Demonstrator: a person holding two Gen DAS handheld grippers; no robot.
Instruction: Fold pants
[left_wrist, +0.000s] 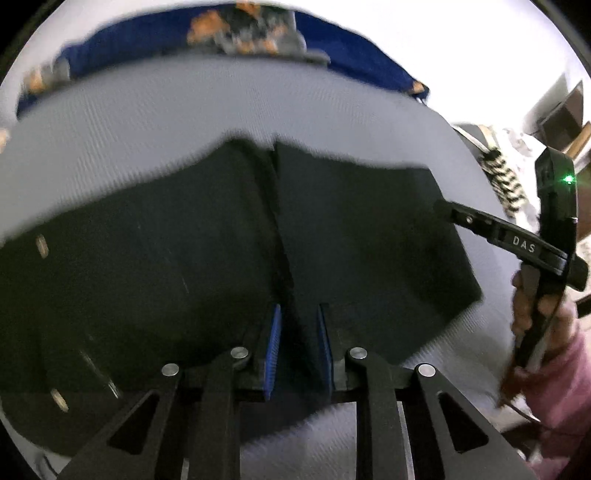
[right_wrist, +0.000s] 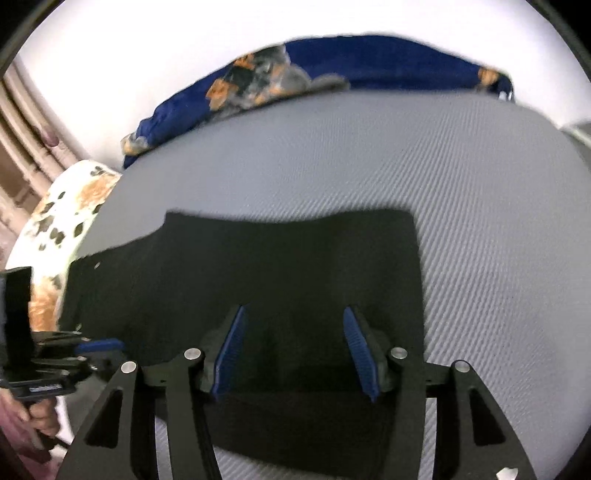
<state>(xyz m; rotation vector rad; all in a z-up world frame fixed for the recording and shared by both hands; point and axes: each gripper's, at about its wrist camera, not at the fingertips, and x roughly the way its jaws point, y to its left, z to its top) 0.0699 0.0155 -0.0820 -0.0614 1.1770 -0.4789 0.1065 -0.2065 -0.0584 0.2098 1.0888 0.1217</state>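
Grey ribbed bedcover (right_wrist: 480, 221) lies bare beyond pants' far edge; black pants (left_wrist: 184, 258) flat mid-bed; left gripper (left_wrist: 297, 343) fingers slightly apart, right gripper (right_wrist: 295, 347) fingers wide, nothing clamped; blue pillow (right_wrist: 388, 62) at far edge

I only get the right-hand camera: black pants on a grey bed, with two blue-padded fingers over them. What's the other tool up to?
Observer: The left gripper hangs over the pants, its fingers only slightly apart.
Visitor: Is there anything on the pants I'm missing?
Observer: A dark line runs down their middle, from the far edge toward that gripper.
Visitor: What does my own tool look like from outside?
Observer: A green light glows on the body of the right gripper.
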